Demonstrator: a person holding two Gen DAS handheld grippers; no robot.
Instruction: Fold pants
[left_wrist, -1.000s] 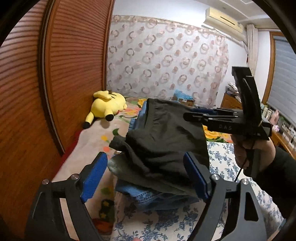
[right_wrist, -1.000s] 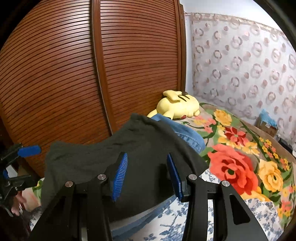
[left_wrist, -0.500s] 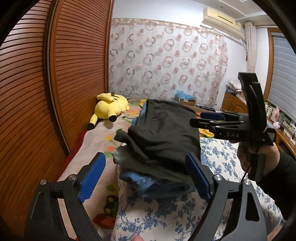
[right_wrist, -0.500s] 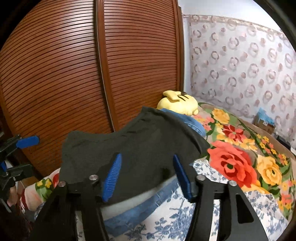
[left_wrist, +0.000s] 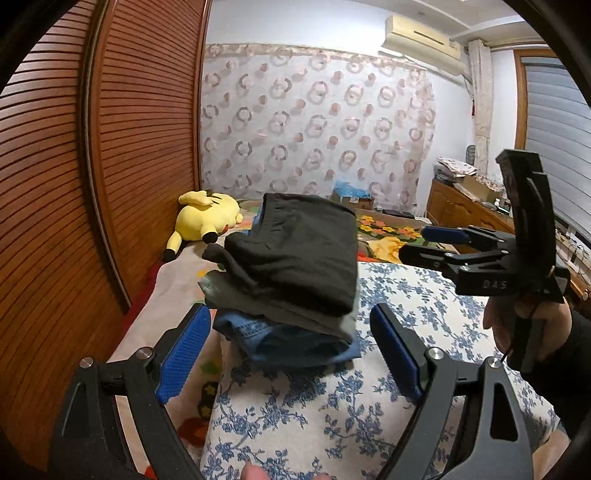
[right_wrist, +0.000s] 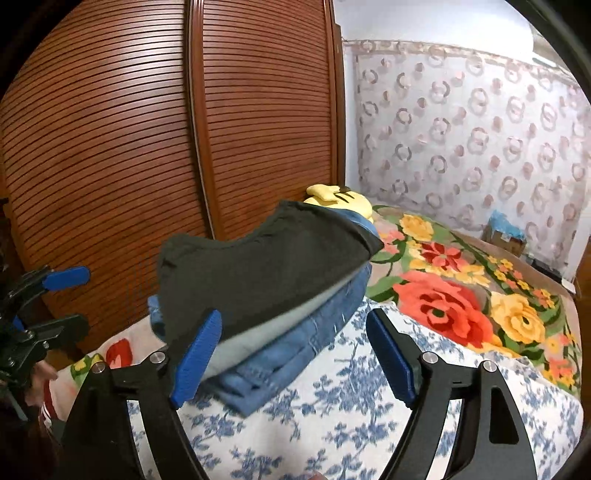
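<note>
Folded black pants (left_wrist: 295, 254) lie on top of a stack, over a grey garment (left_wrist: 273, 310) and blue jeans (left_wrist: 288, 343), on the bed. The stack also shows in the right wrist view, black pants (right_wrist: 266, 273) above the jeans (right_wrist: 295, 354). My left gripper (left_wrist: 288, 354) is open and empty, just in front of the stack. My right gripper (right_wrist: 291, 354) is open and empty, by the stack's near corner. The right gripper also shows in the left wrist view (left_wrist: 443, 243), held to the right of the stack.
A blue floral white cover (left_wrist: 369, 406) lies under the stack, on a flowered blanket (right_wrist: 461, 295). A yellow plush toy (left_wrist: 207, 218) lies by the slatted wooden wardrobe doors (right_wrist: 166, 147). A patterned curtain (left_wrist: 314, 129) hangs behind. A wooden dresser (left_wrist: 465, 210) stands at the right.
Both grippers have pulled back from the stack and sit farther from it. The right gripper's jaws have opened wider. The stack stays where it was.
</note>
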